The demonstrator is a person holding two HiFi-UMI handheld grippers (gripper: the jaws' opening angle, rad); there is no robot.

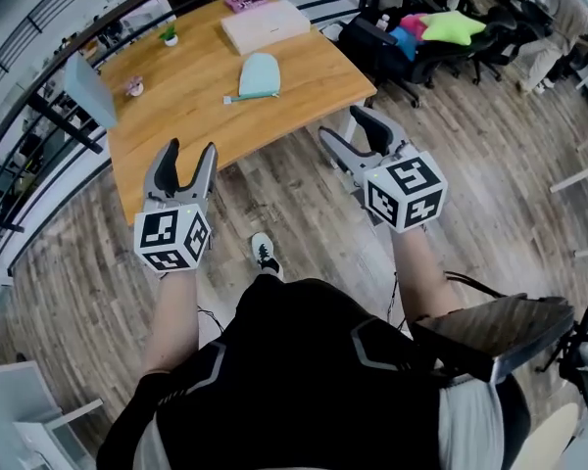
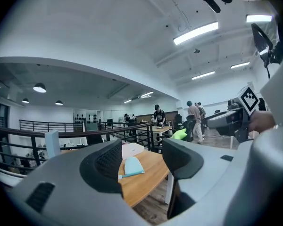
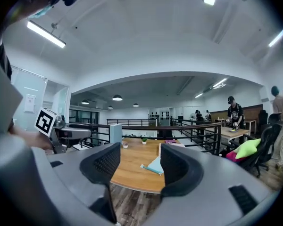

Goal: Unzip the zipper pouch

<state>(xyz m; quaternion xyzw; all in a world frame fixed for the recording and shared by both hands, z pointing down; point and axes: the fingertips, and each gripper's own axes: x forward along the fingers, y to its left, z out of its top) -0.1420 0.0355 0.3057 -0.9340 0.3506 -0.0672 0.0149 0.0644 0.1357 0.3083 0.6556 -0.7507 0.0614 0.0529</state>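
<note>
A light teal zipper pouch lies flat on the wooden table, its zipper edge toward me; it also shows as the pouch between the left jaws and the pouch beside the right jaw. My left gripper is held in the air short of the table's near edge, open and empty. My right gripper hangs beside the table's right corner, also open with nothing between its fingers. Both are well short of the pouch.
On the table stand a white box, a pink item, a small potted plant and a grey upright panel. A black railing runs behind. Office chairs with bright cushions stand right. My shoe is on the wood floor.
</note>
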